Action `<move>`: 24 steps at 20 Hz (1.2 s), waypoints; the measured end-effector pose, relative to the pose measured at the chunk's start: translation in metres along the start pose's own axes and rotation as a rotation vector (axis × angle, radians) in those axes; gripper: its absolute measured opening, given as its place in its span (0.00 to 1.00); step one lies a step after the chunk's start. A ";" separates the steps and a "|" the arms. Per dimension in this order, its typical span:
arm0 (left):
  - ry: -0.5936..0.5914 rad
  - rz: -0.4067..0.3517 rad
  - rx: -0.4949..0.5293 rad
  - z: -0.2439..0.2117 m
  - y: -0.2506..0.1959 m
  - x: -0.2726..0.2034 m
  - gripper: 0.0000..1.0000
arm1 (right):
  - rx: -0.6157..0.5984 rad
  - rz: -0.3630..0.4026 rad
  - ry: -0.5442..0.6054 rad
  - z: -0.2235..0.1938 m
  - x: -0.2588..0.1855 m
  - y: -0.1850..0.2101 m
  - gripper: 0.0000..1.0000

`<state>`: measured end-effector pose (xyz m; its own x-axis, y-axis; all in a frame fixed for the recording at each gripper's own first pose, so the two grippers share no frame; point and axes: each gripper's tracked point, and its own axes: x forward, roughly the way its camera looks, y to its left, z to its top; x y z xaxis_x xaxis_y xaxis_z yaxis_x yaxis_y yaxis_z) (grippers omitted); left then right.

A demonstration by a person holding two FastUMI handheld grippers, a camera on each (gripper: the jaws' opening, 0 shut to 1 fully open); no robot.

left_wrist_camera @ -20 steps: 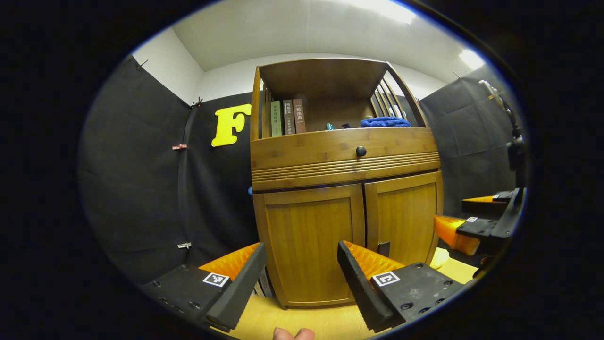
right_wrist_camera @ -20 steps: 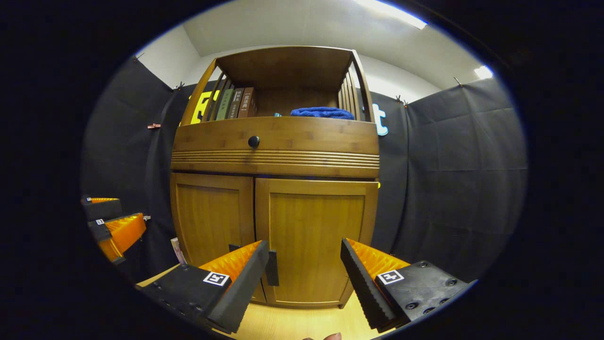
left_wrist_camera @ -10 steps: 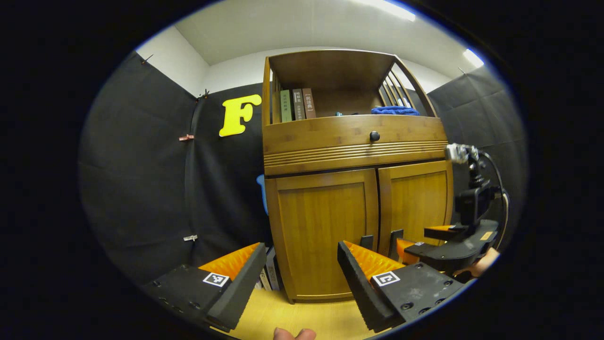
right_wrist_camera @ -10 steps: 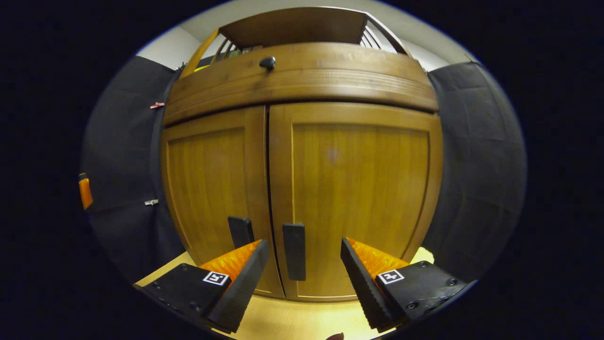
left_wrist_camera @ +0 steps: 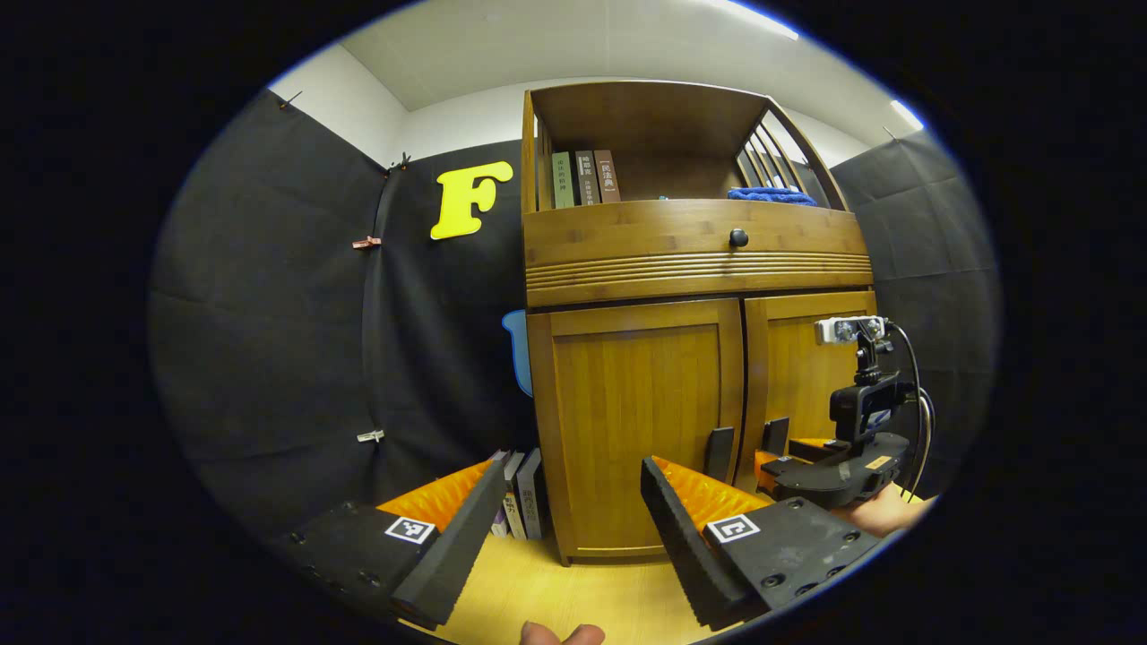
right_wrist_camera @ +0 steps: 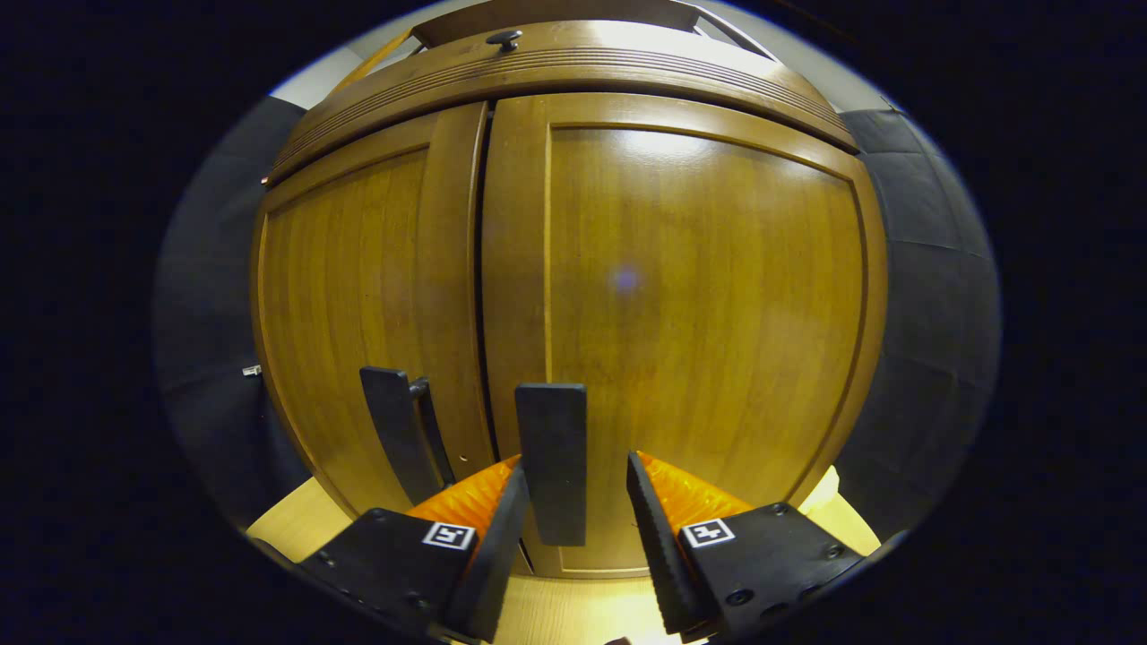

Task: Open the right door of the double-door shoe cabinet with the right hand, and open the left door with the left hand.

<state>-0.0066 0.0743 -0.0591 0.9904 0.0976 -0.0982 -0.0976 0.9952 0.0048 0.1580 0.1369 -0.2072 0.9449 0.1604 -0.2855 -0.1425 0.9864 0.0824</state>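
The wooden shoe cabinet stands ahead with both lower doors closed. In the right gripper view the right door is very close, and its black upright handle stands between the fingers of my right gripper. The left finger is at the handle's edge; a gap remains on the right side. The left door's handle is just to the left. In the left gripper view my left gripper is open, well short of the left door and its handle. The right gripper sits low by the right door.
A drawer with a black knob runs above the doors. Books and a blue cloth lie on the open shelf. More books lean on the wooden floor left of the cabinet. Black cloth walls surround it.
My right gripper moved in close to the right door, its fingers narrowing around the handle. The left gripper shifted left, so the cabinet sits further right in its view.
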 end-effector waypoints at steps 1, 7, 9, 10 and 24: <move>-0.001 0.004 0.001 0.001 0.002 0.000 0.94 | -0.011 -0.012 0.005 -0.005 0.003 0.002 0.48; 0.003 0.021 0.003 -0.001 0.009 -0.006 0.94 | 0.017 0.000 0.007 -0.005 0.000 -0.001 0.25; 0.005 0.026 0.002 -0.002 0.009 -0.011 0.94 | 0.033 0.034 0.026 -0.006 -0.002 -0.001 0.25; 0.005 0.029 0.001 -0.002 0.010 -0.014 0.94 | 0.045 0.047 0.035 -0.006 -0.006 0.000 0.24; 0.000 -0.029 -0.002 0.002 -0.037 -0.052 0.95 | 0.092 0.131 0.034 -0.023 -0.137 -0.055 0.24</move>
<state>-0.0539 0.0327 -0.0520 0.9928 0.0684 -0.0986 -0.0687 0.9976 -0.0001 0.0298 0.0615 -0.1942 0.9094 0.2899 -0.2982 -0.2346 0.9496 0.2077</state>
